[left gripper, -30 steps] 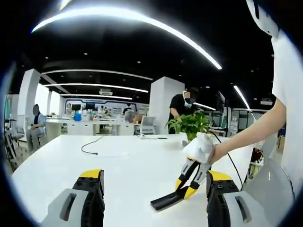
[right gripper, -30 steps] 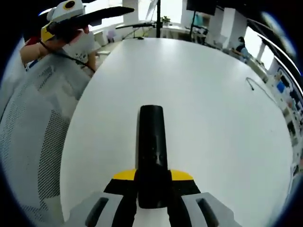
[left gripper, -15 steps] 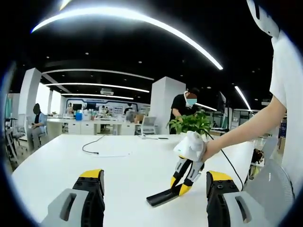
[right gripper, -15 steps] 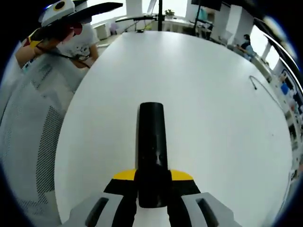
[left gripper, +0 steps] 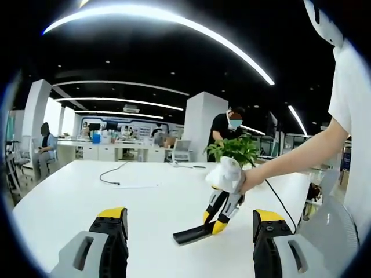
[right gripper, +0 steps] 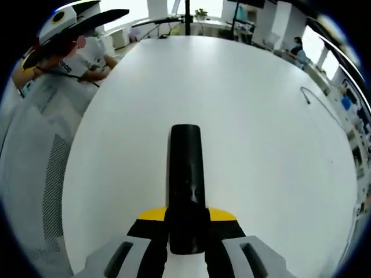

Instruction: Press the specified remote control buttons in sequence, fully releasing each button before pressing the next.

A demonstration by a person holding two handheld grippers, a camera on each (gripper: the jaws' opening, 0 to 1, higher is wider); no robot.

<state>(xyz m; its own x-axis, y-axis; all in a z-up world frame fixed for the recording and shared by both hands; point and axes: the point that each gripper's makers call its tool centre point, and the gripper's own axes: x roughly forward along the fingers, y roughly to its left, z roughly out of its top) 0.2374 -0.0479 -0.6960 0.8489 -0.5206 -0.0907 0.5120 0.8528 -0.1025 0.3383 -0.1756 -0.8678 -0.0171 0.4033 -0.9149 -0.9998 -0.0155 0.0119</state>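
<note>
White table (right gripper: 261, 133) | right claw (right gripper: 186, 229) clamps remote (right gripper: 186, 174) | left claw (left gripper: 184, 240) agape, empty

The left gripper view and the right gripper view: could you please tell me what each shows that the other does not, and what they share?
Left gripper view alone: a potted plant, a person in black behind it, and the open left tongs. Right gripper view alone: the mesh chair back beside the table. Shared: the white table, the cable on it, and the black remote control clamped in the right tongs.

remote (right gripper: 186, 191) buttons unreadable, near end claw-hidden
</note>
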